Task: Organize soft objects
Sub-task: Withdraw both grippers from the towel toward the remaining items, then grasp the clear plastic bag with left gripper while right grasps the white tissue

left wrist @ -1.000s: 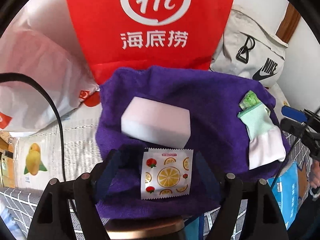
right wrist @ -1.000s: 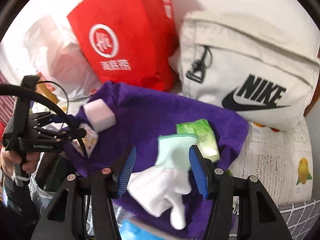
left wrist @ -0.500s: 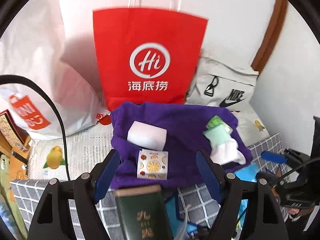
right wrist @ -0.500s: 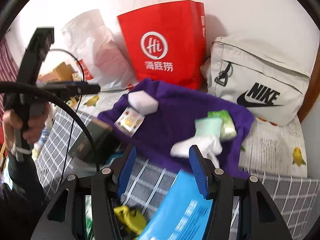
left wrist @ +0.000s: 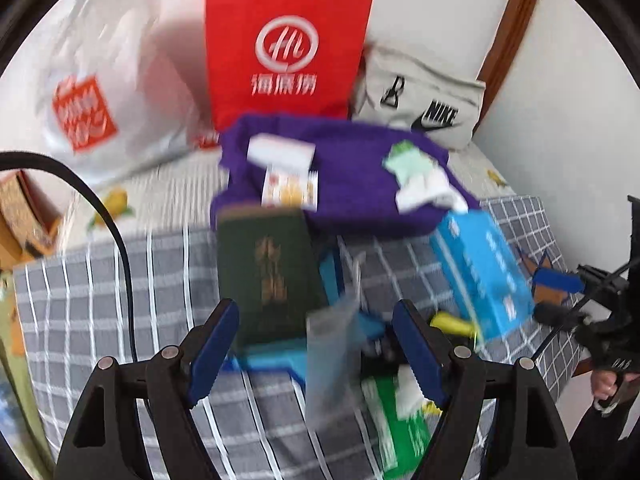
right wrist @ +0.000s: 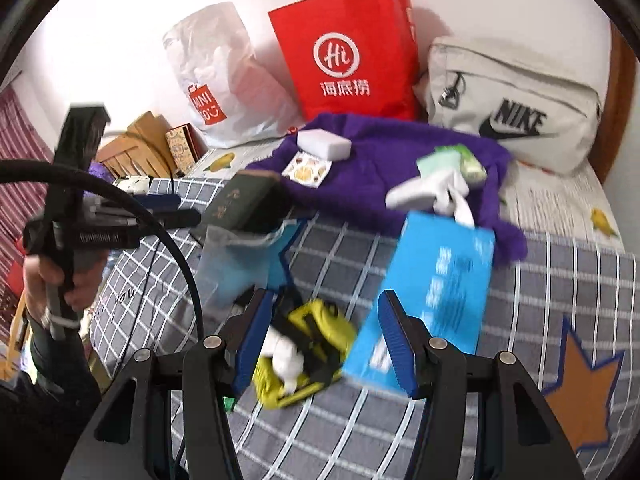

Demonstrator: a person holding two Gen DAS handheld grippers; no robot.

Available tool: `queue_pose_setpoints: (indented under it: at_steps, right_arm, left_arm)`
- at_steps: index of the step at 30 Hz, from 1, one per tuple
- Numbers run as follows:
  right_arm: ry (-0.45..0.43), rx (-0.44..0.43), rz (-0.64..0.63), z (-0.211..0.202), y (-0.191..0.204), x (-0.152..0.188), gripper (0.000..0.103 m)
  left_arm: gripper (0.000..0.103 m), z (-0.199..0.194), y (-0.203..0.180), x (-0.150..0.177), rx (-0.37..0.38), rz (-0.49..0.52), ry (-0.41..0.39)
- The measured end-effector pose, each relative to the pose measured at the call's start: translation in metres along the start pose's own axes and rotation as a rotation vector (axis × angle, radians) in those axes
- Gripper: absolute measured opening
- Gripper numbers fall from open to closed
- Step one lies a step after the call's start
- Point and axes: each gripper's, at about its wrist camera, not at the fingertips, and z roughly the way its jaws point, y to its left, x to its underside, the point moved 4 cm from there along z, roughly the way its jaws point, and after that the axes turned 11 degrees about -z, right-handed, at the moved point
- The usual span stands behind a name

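Purple towel [right wrist: 384, 160] with the sock [right wrist: 424, 188] lies well beyond both grippers' empty, parted jaws.

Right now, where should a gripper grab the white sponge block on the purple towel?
Grab the white sponge block across its two long side faces, coming down from above. It lies flat on the purple towel, its top is bare, and only the fruit-print packet lies close in front.

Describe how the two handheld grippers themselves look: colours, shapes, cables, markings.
Both the left gripper and the right gripper have black angular linkage arms with silver round pivot bolts and ribbed blue finger pads. A thick black cable loops past the left one. Its black pistol-style handle carries small white lettering, too blurred to read.
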Motion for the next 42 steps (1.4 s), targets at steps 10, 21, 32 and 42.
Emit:
queue_pose_setpoints:
  at_steps: [10,21,32,42]
  right_arm:
    - [0.019,-0.011,0.086,-0.008,0.007,0.045,0.055]
    - [0.036,-0.008,0.102,-0.005,0.006,0.062,0.055]
    - [0.073,-0.020,0.093,0.012,0.015,0.064,0.055]
    - [0.079,-0.065,0.047,0.037,0.047,0.055,0.055]
  left_arm:
    - [0.071,0.029,0.010,0.060,-0.006,-0.062,0.009]
    - [0.059,0.049,0.008,0.070,0.012,-0.089,-0.001]
    - [0.007,0.060,-0.004,0.066,0.122,-0.078,0.015]
    - [0.007,0.016,0.009,0.068,0.105,-0.064,-0.074]
